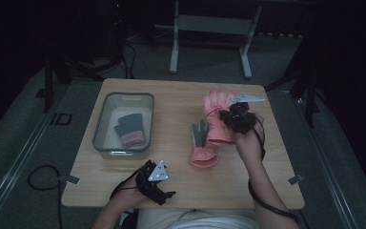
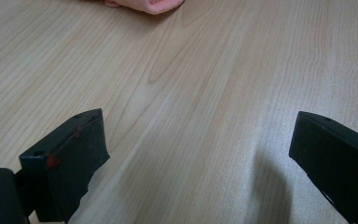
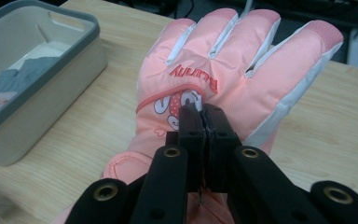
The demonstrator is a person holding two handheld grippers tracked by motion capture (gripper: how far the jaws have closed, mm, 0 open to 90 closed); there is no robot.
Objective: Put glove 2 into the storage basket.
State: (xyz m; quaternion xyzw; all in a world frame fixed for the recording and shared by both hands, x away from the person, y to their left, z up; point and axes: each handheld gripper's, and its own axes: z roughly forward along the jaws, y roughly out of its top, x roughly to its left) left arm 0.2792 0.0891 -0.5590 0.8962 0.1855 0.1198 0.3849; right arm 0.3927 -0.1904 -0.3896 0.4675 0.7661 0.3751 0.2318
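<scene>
A pink ski glove [image 1: 215,106] lies back-up on the wooden table [image 1: 171,102], fingers pointing away; it bears a red logo and a cartoon patch [image 3: 242,60]. My right gripper [image 1: 230,117] is shut on it, the jaws pinching a fold of fabric near the patch [image 3: 205,117]. A second pink glove [image 1: 202,145] with a grey palm lies just left of it. Near the table's front edge my left gripper [image 1: 160,187] is open over bare wood [image 2: 198,130], with a pink cuff [image 2: 149,3] far ahead of it.
A grey-rimmed bin [image 1: 100,125] stands at the left of the table and holds a grey and pink glove [image 1: 129,130]; the bin [image 3: 46,88] sits left of the held glove. Bare wood stretches along the front. A white frame stands on the floor beyond.
</scene>
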